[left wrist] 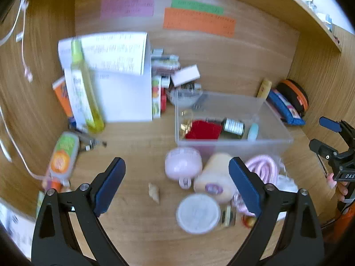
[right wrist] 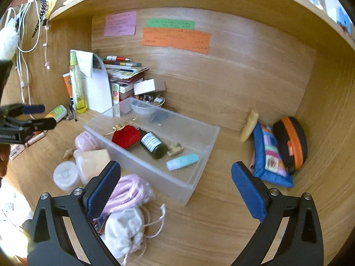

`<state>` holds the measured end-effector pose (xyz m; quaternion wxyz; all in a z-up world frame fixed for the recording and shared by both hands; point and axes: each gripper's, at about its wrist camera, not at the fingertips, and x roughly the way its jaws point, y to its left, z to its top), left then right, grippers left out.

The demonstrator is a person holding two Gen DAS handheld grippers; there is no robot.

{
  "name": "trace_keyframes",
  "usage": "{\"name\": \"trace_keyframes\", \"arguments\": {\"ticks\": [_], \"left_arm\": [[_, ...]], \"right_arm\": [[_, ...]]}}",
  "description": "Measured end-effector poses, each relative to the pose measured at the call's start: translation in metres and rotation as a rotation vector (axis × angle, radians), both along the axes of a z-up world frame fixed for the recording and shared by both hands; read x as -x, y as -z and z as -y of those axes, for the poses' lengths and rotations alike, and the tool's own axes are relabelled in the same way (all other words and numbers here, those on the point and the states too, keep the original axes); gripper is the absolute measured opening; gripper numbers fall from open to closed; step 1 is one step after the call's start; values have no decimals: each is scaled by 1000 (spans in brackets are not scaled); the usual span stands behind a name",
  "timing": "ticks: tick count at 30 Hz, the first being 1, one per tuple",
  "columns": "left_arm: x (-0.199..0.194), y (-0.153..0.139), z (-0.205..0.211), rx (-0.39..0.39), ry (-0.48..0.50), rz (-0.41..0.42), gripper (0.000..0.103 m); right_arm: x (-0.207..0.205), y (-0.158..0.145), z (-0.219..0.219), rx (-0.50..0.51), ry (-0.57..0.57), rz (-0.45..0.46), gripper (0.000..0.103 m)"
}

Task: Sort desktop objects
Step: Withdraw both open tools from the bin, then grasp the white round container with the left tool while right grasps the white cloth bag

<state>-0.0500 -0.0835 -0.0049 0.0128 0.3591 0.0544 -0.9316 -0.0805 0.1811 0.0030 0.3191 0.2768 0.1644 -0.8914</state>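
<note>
The left gripper (left wrist: 177,186) gapes wide above a small shell (left wrist: 154,192), before the clear bin (left wrist: 233,140).

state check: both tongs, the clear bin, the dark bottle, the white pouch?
left tongs: open, empty
right tongs: open, empty
clear bin: lidless, partly filled
dark bottle: capped, lying in bin
white drawstring pouch: lying on desk, outside bin
</note>
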Motion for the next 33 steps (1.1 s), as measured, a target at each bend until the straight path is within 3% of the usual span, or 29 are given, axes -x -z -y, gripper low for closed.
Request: {"name": "trace_keyframes", "arguments": {"ticks": [6, 10, 17, 22, 27, 33], "left_arm": [[-14, 30, -9, 22, -10, 42, 95], [-23, 51, -10, -39, -10, 84, 95], [-36, 73, -22, -35, -21, 106, 95], [-26, 90, -24, -31, -37, 159, 95], [-17, 97, -25, -18, -31, 183, 95], [-7, 99, -35, 39, -28, 176, 95]], "right_arm": [[-7, 20, -11, 22, 23, 36, 100], [-7, 40, -20, 47, 40, 135, 100], [-17, 79, -28, 89, 11, 297, 100], [-18, 95, -20, 100, -24, 346, 97], [-11, 110, -13, 101, -72, 433, 82], [-12, 114, 0, 90, -135, 447, 56]]}}
